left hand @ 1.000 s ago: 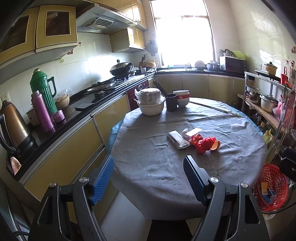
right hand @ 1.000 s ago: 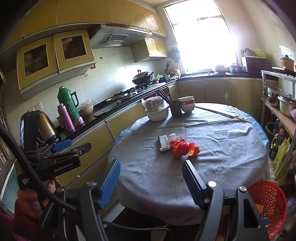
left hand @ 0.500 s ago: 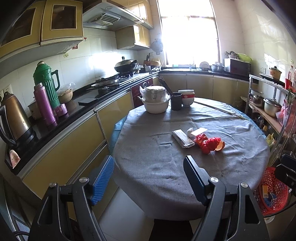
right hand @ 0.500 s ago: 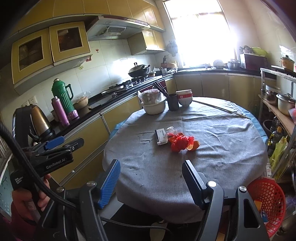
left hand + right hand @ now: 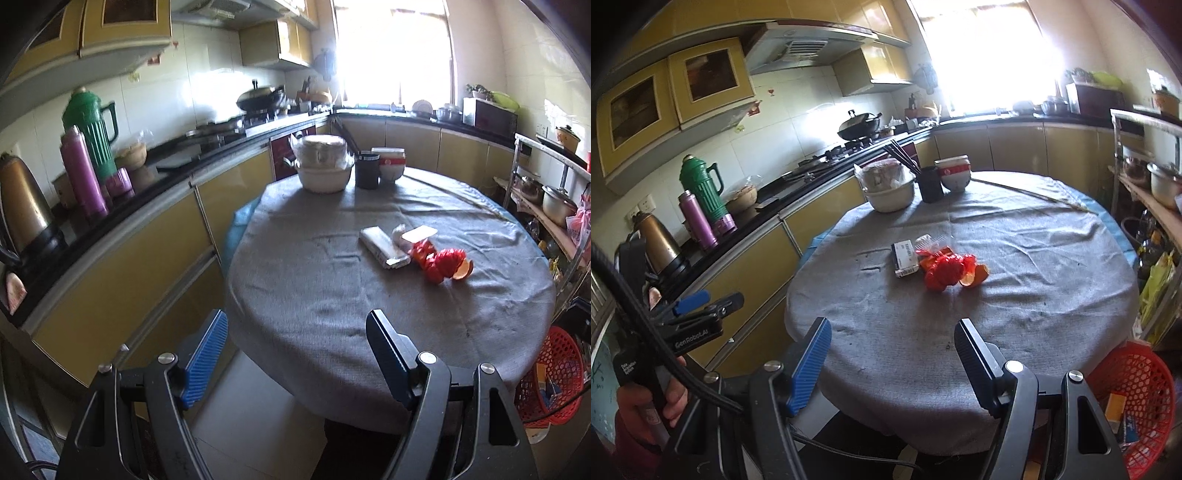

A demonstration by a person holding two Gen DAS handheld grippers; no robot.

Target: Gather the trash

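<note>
A small heap of trash lies mid-table on the grey cloth: a flat white carton point(image 5: 384, 246) point(image 5: 905, 258), a crumpled red wrapper point(image 5: 441, 262) point(image 5: 943, 271), an orange peel point(image 5: 463, 271) point(image 5: 977, 276) and a white scrap point(image 5: 419, 233). A red mesh basket point(image 5: 556, 373) point(image 5: 1134, 397) with some rubbish stands on the floor at the table's near right. My left gripper point(image 5: 295, 345) hangs open over the table's near edge, nothing between its fingers. My right gripper point(image 5: 892, 350) is open too, short of the heap. A hand holds the left gripper's body at the left of the right wrist view.
At the table's far side stand a covered white bowl point(image 5: 323, 164), a dark cup point(image 5: 367, 170) with chopsticks and stacked bowls point(image 5: 389, 164). A counter with flasks point(image 5: 92, 140) and a kettle point(image 5: 22, 210) runs along the left. A metal rack point(image 5: 554, 206) with pots stands right.
Both grippers have moved forward and lower toward the table, so the trash heap and basket look nearer. Their jaws stayed as wide as before.
</note>
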